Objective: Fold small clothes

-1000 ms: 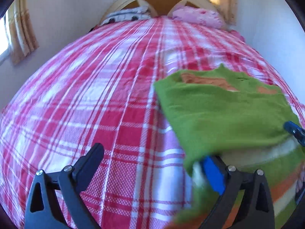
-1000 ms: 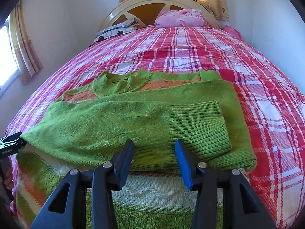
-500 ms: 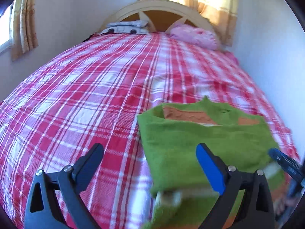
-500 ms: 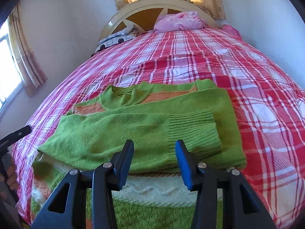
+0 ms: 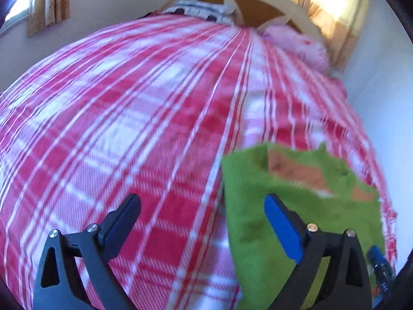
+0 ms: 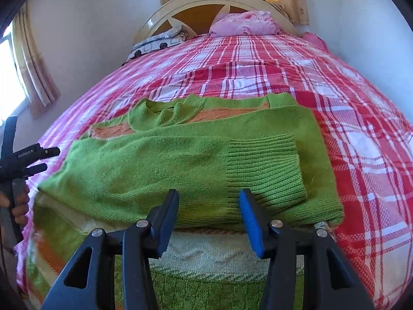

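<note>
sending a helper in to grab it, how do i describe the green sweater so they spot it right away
Start at the bed with the red and white plaid cover and look at its near end, away from the curved headboard. The green sweater lies flat there with a sleeve folded across its front, ending in a ribbed cuff. It is the only green knit, with orange stripes, unlike the pink pillow at the far end.

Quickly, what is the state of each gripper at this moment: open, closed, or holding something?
Left gripper: open, holding nothing.
Right gripper: open above the green sweater, holding nothing.
</note>
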